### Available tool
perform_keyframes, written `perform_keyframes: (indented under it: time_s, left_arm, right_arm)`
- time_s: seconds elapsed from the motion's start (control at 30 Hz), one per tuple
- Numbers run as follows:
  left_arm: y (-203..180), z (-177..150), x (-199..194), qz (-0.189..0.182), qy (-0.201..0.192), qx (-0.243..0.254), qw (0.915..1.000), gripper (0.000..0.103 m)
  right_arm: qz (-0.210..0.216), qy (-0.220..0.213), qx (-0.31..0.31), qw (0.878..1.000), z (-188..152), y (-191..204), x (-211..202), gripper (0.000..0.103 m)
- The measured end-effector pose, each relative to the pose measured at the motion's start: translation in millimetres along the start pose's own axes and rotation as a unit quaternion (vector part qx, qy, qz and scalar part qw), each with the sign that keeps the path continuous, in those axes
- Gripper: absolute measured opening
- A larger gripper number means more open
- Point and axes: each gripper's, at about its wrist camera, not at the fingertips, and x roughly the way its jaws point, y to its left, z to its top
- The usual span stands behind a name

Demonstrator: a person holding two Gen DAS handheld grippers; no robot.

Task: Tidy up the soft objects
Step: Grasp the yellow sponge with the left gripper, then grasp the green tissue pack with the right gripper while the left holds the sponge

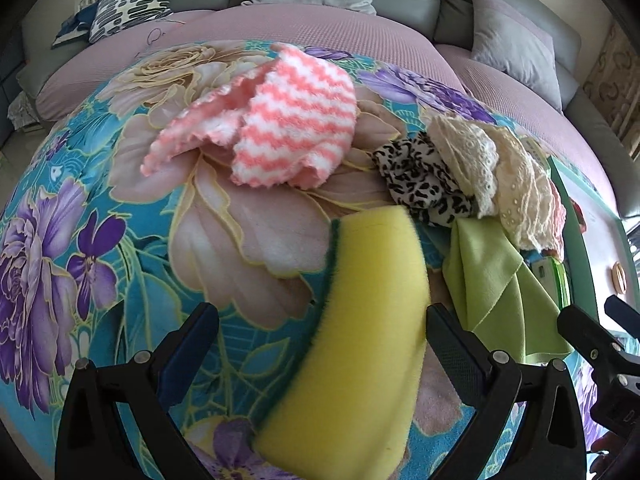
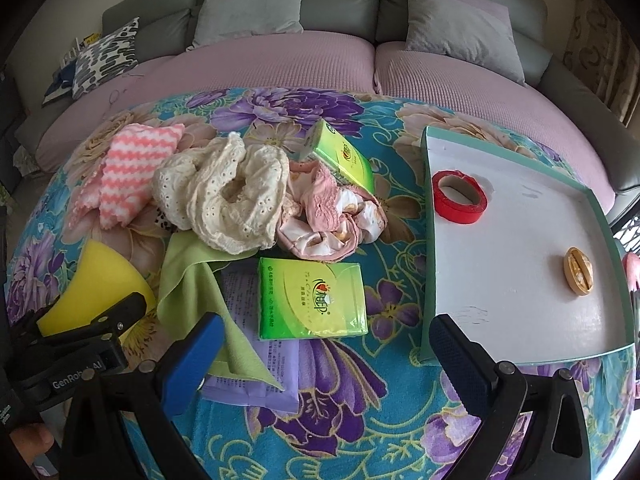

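A yellow sponge point(image 1: 360, 332) with a green scouring side lies on the floral cloth between the wide-open jaws of my left gripper point(image 1: 322, 344); it touches neither finger clearly. It also shows in the right wrist view point(image 2: 102, 284). Beyond lie a pink-and-white striped cloth point(image 1: 272, 120), a leopard-print fabric point(image 1: 424, 176), cream lace fabric point(image 2: 232, 196), a green cloth point(image 2: 192, 280) and pink underwear point(image 2: 332, 216). My right gripper point(image 2: 324, 360) is open and empty, above a green tissue pack point(image 2: 312, 300) and a purple packet point(image 2: 260, 380).
A teal-rimmed white tray point(image 2: 520, 248) at right holds a red tape roll point(image 2: 460, 196) and a small gold object point(image 2: 578, 276). A second green tissue pack point(image 2: 340, 156) lies behind the pile. A sofa with cushions point(image 2: 460, 28) stands behind the table.
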Motion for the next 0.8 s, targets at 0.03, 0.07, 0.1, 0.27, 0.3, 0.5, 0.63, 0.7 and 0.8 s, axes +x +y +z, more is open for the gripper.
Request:
perform_keyframes:
  time_s: [0.03, 0.07, 0.1, 0.27, 0.3, 0.5, 0.63, 0.7, 0.8]
  left_arm:
    - [-1.6, 0.1, 0.5, -0.002, 0.002, 0.003, 1.0000, 0.099]
    - [-2.9, 0.4, 0.5, -0.006, 0.004, 0.006, 0.9999, 0.098]
    - [-4.1, 0.3, 0.2, -0.010, 0.005, 0.008, 0.9999, 0.094]
    - [-13.6, 0.3, -1.0, -0.026, 0.007, 0.025, 0.9993, 0.077]
    - [-14.7, 0.0, -1.5, -0.028, 0.007, 0.027, 0.9992, 0.074]
    - [-20.2, -0.2, -3.2, -0.047, 0.010, 0.038, 0.9981, 0.054]
    - [-25.5, 0.1, -4.0, -0.057, 0.011, 0.042, 0.9974, 0.041]
    - [-27.0, 0.3, -4.6, -0.065, 0.011, 0.044, 0.9968, 0.033]
    - [-30.4, 1.2, -5.3, -0.068, 0.010, 0.048, 0.9965, 0.031]
  right_arm:
    - [0.000, 0.000, 0.001, 1.000, -0.2, -0.5, 0.2, 0.103]
    - [-0.001, 0.001, 0.002, 1.000, 0.0, -1.8, 0.5, 0.103]
    - [-0.001, 0.001, 0.002, 1.000, 0.0, -2.7, 0.7, 0.103]
    - [-0.001, 0.001, 0.005, 1.000, 0.0, -5.3, 1.3, 0.103]
    - [-0.001, 0.001, 0.006, 1.000, -0.1, -5.6, 1.4, 0.103]
    - [-0.002, 0.002, 0.009, 1.000, -0.7, -8.6, 2.3, 0.103]
    - [-0.002, 0.004, 0.008, 1.000, -0.9, -9.1, 3.6, 0.103]
    - [-0.003, 0.004, 0.009, 1.000, -0.9, -9.1, 4.1, 0.103]
    - [-0.004, 0.006, 0.010, 1.000, -1.5, -8.3, 5.3, 0.103]
